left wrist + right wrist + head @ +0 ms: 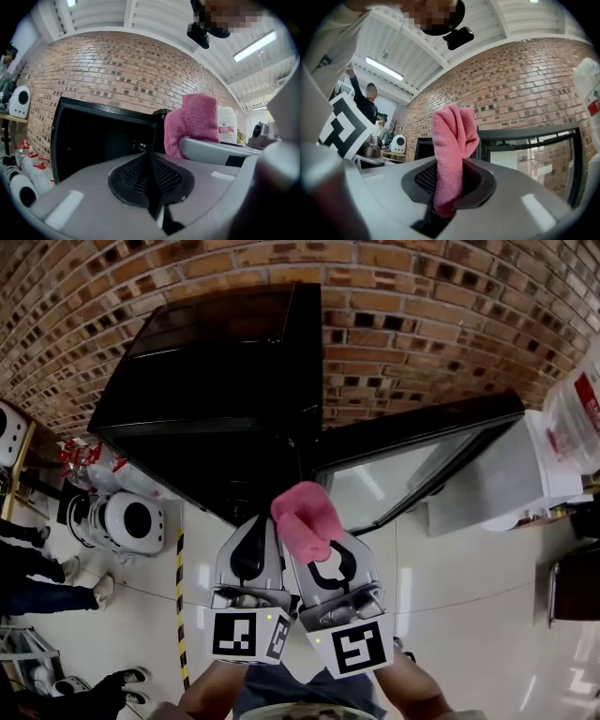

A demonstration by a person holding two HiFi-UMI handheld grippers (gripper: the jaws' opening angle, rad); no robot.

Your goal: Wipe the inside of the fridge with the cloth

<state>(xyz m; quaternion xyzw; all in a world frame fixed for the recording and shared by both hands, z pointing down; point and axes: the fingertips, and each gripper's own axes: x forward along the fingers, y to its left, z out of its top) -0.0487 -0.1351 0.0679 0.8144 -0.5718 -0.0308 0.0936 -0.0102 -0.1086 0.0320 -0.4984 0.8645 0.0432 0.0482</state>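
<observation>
Head view: both grippers are held side by side low in the frame, in front of a black fridge [225,362] that stands against a brick wall [422,315]. The fridge's glass door [422,460] is swung open to the right; the interior reads dark and no detail can be made out. The right gripper [323,554] is clamped on a pink cloth [305,515]. The cloth bunches up above the jaw tips, outside the fridge and in front of its opening. Right gripper view confirms this: the cloth [452,154] rises folded from between the jaws of the right gripper [447,187], with the open door [534,145] behind it. The left gripper [251,526] sits just beside the right one. In the left gripper view its jaws are pressed together with nothing between them [151,183], the fridge [93,140] is ahead, and the cloth [194,122] shows at right. A marker cube [246,636] sits at the rear of the left gripper, another [361,648] at the rear of the right. The floor [469,615] is pale glossy tile with a yellow-black tape stripe [180,606]. A white rounded machine [127,519] stands to the fridge's left.
</observation>
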